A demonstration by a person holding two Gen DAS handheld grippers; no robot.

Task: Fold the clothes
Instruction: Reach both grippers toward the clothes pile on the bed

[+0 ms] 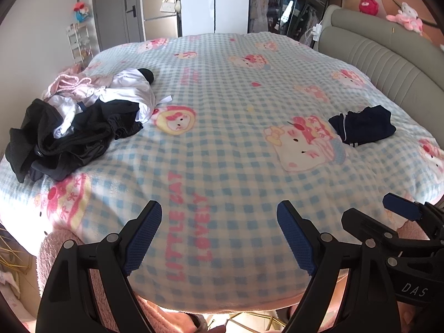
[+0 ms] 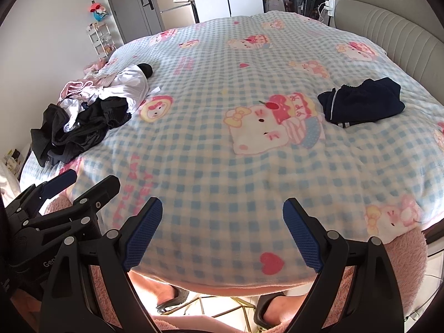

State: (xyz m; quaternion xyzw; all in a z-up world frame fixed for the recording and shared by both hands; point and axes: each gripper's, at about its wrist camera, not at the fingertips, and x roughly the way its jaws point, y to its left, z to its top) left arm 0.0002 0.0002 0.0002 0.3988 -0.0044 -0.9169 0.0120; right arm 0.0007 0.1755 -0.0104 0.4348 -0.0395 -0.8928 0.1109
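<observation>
A heap of black, white and pink clothes [image 1: 80, 122] [image 2: 88, 113] lies on the left side of the bed. A folded navy garment [image 1: 363, 127] [image 2: 363, 104] with white trim rests on the right side. My left gripper [image 1: 219, 236] hangs open over the near edge of the blue checked blanket [image 1: 236, 97], with nothing between its blue pads [image 1: 144, 238]. My right gripper [image 2: 222, 230] is open too, empty, above the same near edge [image 2: 222, 166]. Each gripper shows in the other's view: the right one [image 1: 399, 213] at the right, the left one [image 2: 80, 186] at the left.
A grey padded headboard [image 1: 388, 50] [image 2: 402, 33] curves along the right. Wardrobes, a grey door [image 1: 111, 5] and a small shelf [image 1: 80, 41] stand beyond the bed. A person's feet in dark slippers [image 2: 172, 297] stand on the floor below the blanket's pink underside.
</observation>
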